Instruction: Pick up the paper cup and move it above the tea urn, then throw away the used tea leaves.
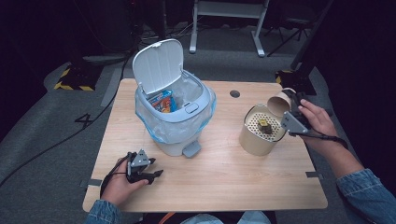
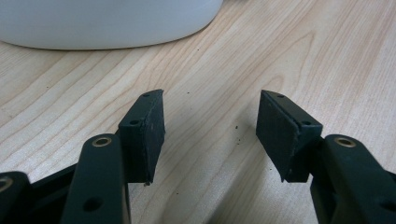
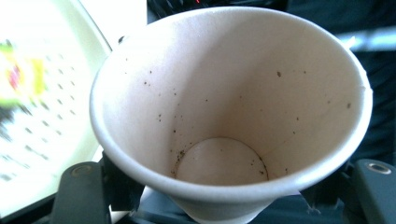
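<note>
Overhead, the right gripper (image 1: 290, 103) pinches a tilted paper cup (image 1: 280, 102) above the perforated strainer canister (image 1: 260, 131); the left gripper (image 1: 150, 173) rests spread on the wooden table (image 1: 224, 172) near the pedal bin (image 1: 173, 107).

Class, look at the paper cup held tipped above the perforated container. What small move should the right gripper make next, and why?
Probably carry the paper cup left to the open bin and let go there. The right gripper holds it tipped over the perforated container; inside it only specks cling, so it looks emptied. The bin's lid stands open, and the left gripper rests open on the table.
</note>
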`<state>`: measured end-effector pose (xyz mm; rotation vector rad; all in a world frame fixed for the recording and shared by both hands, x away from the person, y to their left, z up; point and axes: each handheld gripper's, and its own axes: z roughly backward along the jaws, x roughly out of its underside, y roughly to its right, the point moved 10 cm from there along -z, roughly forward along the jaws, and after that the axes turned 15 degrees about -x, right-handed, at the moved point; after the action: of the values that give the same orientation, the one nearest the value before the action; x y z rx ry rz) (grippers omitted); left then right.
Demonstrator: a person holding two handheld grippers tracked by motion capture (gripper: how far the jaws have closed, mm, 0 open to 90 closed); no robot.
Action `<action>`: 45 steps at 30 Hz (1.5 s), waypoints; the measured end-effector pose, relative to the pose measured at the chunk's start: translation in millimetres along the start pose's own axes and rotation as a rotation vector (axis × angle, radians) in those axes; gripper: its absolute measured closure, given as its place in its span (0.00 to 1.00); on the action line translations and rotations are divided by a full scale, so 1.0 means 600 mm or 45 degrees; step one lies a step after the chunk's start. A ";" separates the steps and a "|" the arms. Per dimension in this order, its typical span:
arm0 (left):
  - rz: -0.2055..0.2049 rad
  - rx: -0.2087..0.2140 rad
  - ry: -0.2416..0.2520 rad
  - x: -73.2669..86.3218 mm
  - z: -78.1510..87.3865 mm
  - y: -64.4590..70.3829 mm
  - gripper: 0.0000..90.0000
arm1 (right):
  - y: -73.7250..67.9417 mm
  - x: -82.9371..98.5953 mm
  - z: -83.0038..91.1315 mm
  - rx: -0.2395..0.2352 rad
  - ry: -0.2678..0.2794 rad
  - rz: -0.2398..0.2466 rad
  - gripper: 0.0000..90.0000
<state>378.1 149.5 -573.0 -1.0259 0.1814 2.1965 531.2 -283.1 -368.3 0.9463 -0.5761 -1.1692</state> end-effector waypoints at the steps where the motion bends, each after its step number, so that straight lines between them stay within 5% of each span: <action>1: 0.000 0.000 0.000 0.000 0.000 0.000 0.47 | -0.001 0.003 0.000 -0.041 0.046 -0.104 0.34; 2: 0.000 0.000 0.000 0.000 0.000 0.000 0.47 | -0.005 0.005 0.001 -0.096 0.114 -0.256 0.34; 5: 0.000 0.000 0.000 0.000 0.000 0.000 0.47 | -0.010 0.005 0.002 -0.220 0.287 -0.564 0.34; 14: 0.001 -0.002 0.001 -0.001 -0.001 0.000 0.47 | -0.039 0.004 0.004 -0.678 0.652 -1.320 0.33; 17: 0.001 -0.002 0.000 -0.001 -0.001 0.000 0.47 | -0.042 0.010 0.004 -0.722 0.684 -1.387 0.33; 25: -0.002 -0.004 0.000 -0.001 -0.001 0.000 0.47 | -0.029 -0.002 0.012 -0.793 0.738 -1.438 0.33; 34: -0.006 -0.005 -0.001 0.001 0.001 0.000 0.47 | 0.007 -0.057 0.018 -0.901 0.843 -1.335 0.33; 45: -0.004 -0.006 -0.001 0.001 0.001 0.000 0.47 | 0.058 -0.133 0.012 -1.009 0.893 -1.209 0.32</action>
<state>377.6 150.3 -573.0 -1.0277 0.1741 2.1958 517.7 -207.0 -328.2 0.8337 0.9598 -1.5632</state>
